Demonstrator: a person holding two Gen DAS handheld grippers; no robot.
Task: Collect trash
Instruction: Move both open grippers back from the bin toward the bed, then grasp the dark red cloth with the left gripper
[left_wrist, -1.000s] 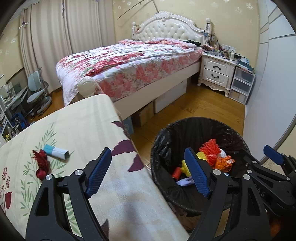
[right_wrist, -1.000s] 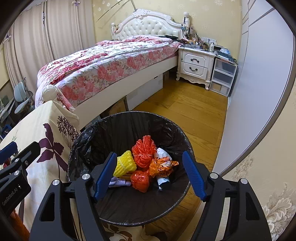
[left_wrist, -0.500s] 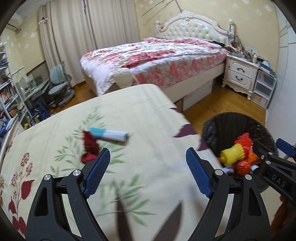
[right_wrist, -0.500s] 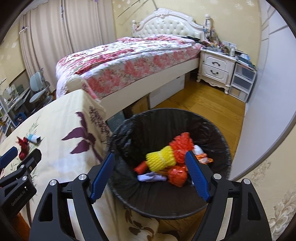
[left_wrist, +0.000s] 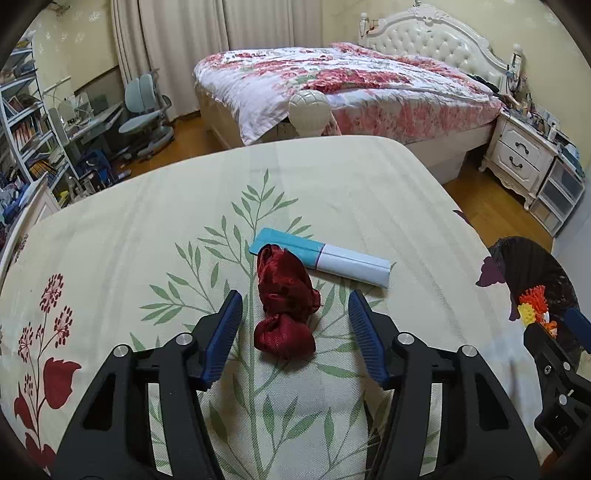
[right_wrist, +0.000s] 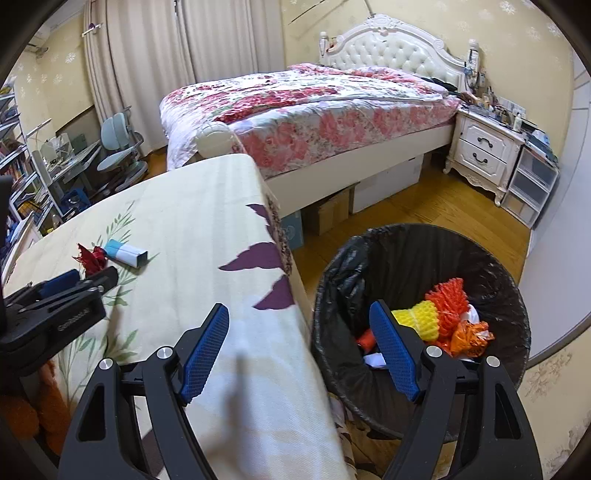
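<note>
The left gripper (left_wrist: 294, 319) is swinging away from the black-lined bin (left_wrist: 535, 266) across the flowered tablecloth (left_wrist: 332, 184), now straddling the crumpled red wrapper (left_wrist: 286, 302), its jaws closing without touching it. The right gripper (right_wrist: 299, 345) is sliding from over the bin toward the table edge.

A crumpled dark red wrapper (left_wrist: 284, 299) is lying on the cream floral surface (left_wrist: 332, 192), touching a flattened teal-and-white carton (left_wrist: 321, 260) just behind it.

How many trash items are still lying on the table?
2: a crumpled red cloth between the closing left gripper jaws, and a blue-and-white carton touching it just behind.
</note>
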